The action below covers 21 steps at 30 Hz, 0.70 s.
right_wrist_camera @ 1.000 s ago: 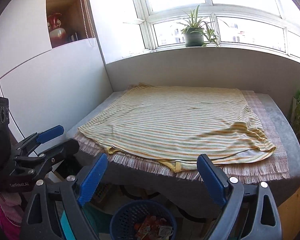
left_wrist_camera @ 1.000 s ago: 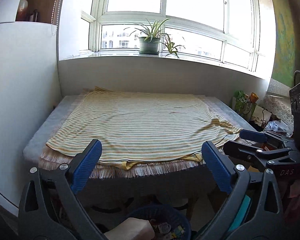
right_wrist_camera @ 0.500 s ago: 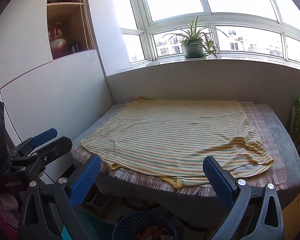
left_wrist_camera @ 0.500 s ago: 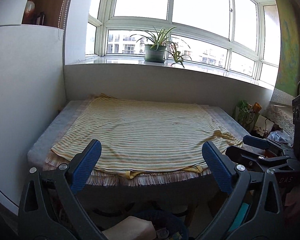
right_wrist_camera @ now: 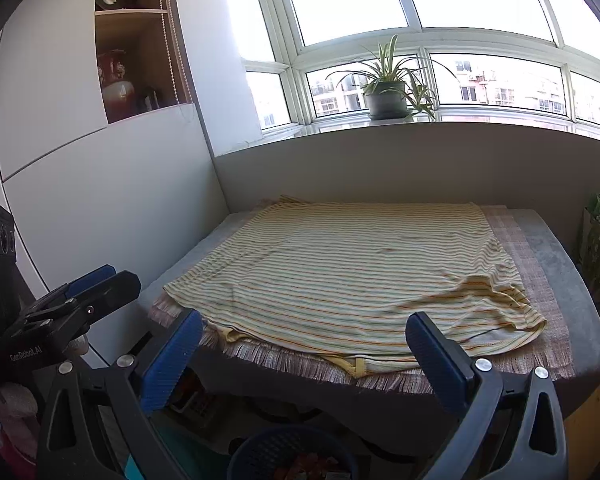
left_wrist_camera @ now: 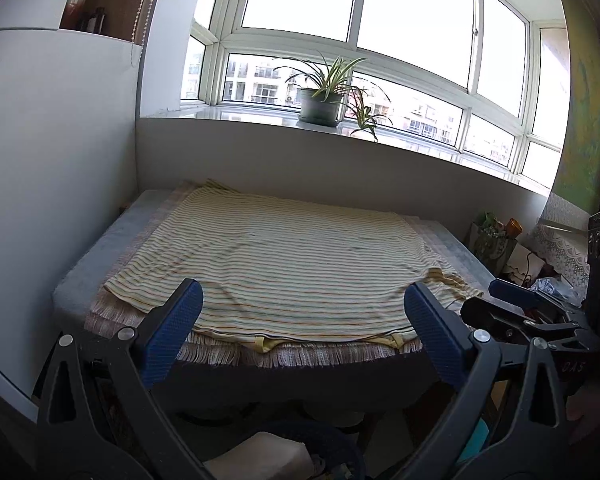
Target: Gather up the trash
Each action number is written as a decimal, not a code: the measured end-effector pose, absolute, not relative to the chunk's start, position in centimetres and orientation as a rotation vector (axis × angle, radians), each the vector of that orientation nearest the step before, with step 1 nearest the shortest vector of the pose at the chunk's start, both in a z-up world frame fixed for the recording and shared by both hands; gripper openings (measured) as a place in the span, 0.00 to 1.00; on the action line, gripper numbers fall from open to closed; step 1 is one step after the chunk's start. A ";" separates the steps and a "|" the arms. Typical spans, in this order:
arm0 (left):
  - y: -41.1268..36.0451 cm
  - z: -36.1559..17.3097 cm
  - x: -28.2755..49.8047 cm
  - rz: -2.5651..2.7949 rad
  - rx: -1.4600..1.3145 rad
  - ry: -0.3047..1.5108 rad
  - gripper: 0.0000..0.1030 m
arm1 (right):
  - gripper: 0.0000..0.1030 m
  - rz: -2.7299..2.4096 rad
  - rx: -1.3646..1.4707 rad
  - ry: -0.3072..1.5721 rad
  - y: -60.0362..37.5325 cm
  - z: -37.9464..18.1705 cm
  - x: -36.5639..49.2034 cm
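My left gripper (left_wrist_camera: 302, 312) is open and empty, held in front of the table's near edge. My right gripper (right_wrist_camera: 304, 344) is also open and empty; it also shows at the right of the left wrist view (left_wrist_camera: 512, 300). The left gripper shows at the left of the right wrist view (right_wrist_camera: 92, 284). A dark blue mesh basket (right_wrist_camera: 296, 456) with colourful wrappers inside stands on the floor below the table; its rim shows in the left wrist view (left_wrist_camera: 320, 440). A yellow striped cloth (left_wrist_camera: 284, 256) covers the table (right_wrist_camera: 560, 280); no trash shows on it.
A potted plant (left_wrist_camera: 320, 96) stands on the windowsill. A white cabinet wall (right_wrist_camera: 80, 200) borders the table on the left. Bags and clutter (left_wrist_camera: 496, 240) stand to the right. A pale object (left_wrist_camera: 260, 456) lies beside the basket.
Both grippers have tilted upward, so the table and basket have slid lower in both views. Both stay open and empty.
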<state>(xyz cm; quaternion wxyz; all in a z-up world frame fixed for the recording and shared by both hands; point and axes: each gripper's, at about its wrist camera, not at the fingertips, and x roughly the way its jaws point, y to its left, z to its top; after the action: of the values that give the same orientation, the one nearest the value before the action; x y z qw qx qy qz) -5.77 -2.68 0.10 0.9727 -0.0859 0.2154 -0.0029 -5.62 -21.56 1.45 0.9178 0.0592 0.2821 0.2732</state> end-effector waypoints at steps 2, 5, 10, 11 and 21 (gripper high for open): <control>-2.6 0.1 -5.9 -0.007 -0.177 0.433 0.99 | 1.00 0.561 0.119 0.581 -21.5 1.5 -5.7; -2.6 0.1 -5.9 -0.008 -0.179 0.435 0.99 | 1.00 0.561 0.117 0.584 -21.5 1.4 -5.7; -2.4 0.2 -5.9 -0.001 -0.187 0.437 0.99 | 1.00 0.560 0.120 0.591 -21.6 1.4 -5.6; -2.4 0.2 -5.9 0.000 -0.191 0.439 0.99 | 1.00 0.560 0.122 0.592 -21.6 1.4 -5.6; -2.2 0.2 -5.9 0.007 -0.195 0.444 0.99 | 1.00 0.564 0.124 0.603 -21.7 1.0 -5.4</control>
<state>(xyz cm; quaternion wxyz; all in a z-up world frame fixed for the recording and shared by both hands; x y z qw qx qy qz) -5.91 -2.18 0.15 0.9707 -0.0966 0.2198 0.0033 -5.42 -21.65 1.05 0.9141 0.0604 0.2930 0.2739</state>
